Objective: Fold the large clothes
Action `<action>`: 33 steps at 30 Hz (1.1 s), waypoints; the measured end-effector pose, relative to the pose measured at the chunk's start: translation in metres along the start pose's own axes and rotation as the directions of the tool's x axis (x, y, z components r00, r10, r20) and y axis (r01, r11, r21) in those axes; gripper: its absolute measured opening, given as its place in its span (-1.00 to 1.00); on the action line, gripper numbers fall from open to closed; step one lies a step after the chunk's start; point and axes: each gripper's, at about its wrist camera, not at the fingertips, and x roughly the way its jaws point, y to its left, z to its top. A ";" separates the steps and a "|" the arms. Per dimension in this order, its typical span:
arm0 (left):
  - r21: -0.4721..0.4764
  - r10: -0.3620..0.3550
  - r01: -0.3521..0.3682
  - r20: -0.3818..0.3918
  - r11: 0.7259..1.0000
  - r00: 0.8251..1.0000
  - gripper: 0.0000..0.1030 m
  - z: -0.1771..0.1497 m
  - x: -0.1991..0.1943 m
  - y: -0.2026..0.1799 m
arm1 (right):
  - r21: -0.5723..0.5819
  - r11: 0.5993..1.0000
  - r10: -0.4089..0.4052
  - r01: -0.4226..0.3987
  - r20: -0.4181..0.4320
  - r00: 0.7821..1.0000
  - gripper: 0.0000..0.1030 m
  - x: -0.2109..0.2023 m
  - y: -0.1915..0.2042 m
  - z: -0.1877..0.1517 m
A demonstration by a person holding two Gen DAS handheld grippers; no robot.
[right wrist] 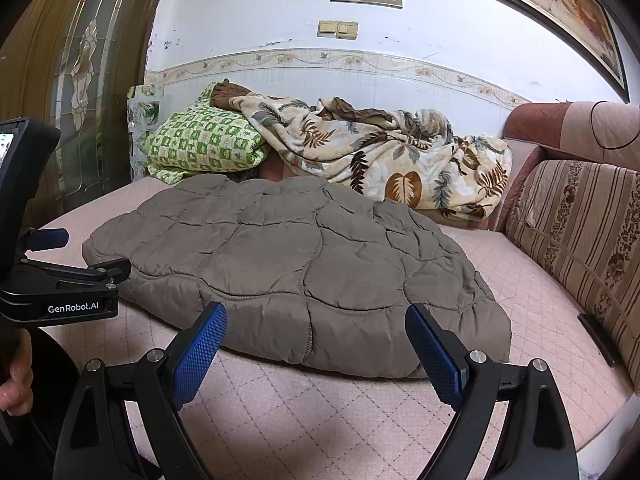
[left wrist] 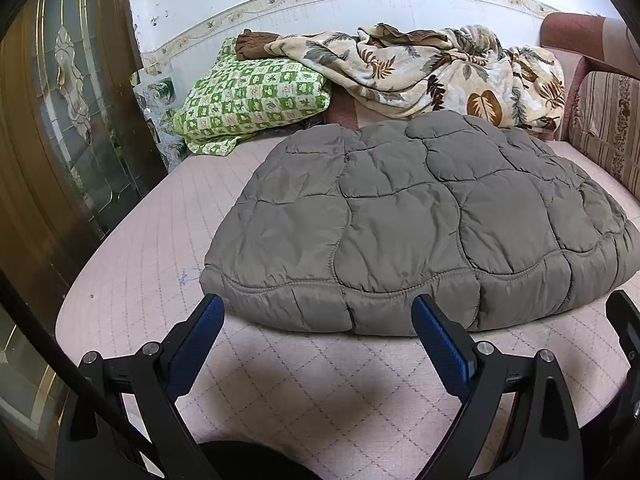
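A grey-brown quilted padded garment [left wrist: 420,216] [right wrist: 296,264] lies folded into a thick bundle on the pink quilted cushion [left wrist: 280,380] [right wrist: 320,420]. My left gripper [left wrist: 318,312] hovers just in front of the bundle's near hem, open, nothing between its blue pads. My right gripper [right wrist: 316,322] is also open and empty, facing the bundle's near right part. The left gripper's body [right wrist: 60,276] shows at the left edge of the right wrist view, held by a hand [right wrist: 16,384]. A black part of the right gripper [left wrist: 624,328] shows at the right edge of the left wrist view.
Behind the garment lie a green checked pillow [left wrist: 252,96] [right wrist: 204,144] and a crumpled leaf-print blanket [left wrist: 440,68] [right wrist: 380,156]. A striped sofa back [left wrist: 608,128] [right wrist: 580,232] borders the right. A wooden door with patterned glass [left wrist: 72,100] [right wrist: 80,72] stands left.
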 end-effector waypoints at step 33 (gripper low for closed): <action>0.007 -0.034 0.034 0.031 0.999 0.999 0.83 0.002 -0.007 -0.001 | 0.054 0.998 -0.044 0.041 0.056 0.997 0.81 -0.011 -0.019 0.004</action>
